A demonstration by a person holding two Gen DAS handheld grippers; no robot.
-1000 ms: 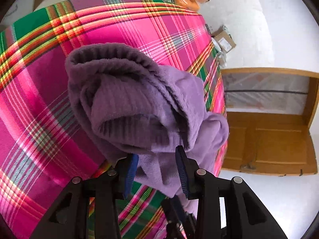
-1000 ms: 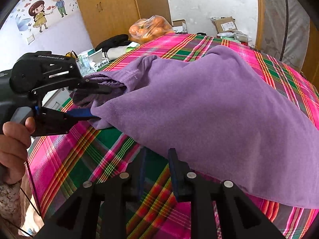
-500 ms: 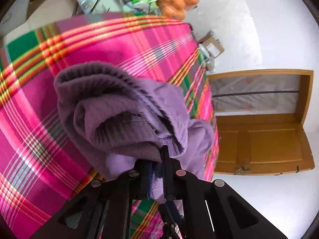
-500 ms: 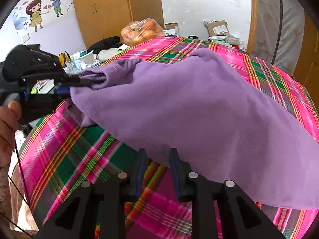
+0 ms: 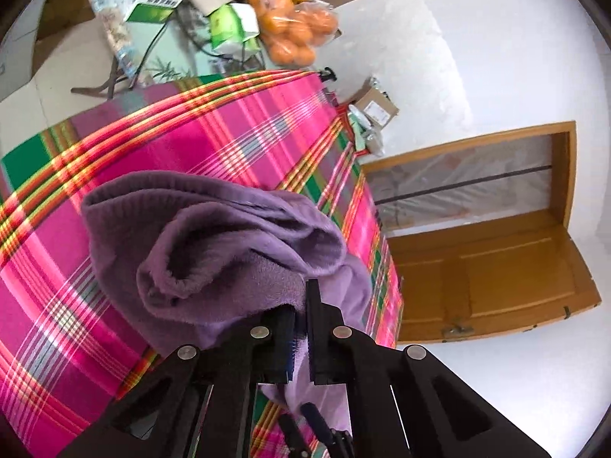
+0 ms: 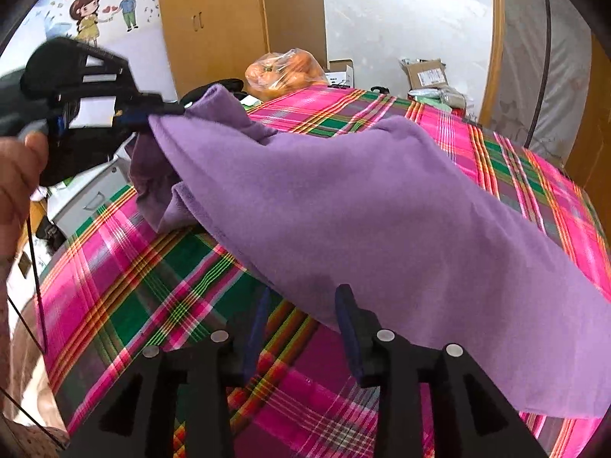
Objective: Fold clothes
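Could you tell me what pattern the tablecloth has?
The tablecloth is pink-and-green plaid, clearest in the right wrist view.

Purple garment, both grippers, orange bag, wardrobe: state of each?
purple garment: one end lifted, the rest draped on the plaid cloth
left gripper: shut on the garment
right gripper: open, empty
bag of oranges: closed
wardrobe doors: shut
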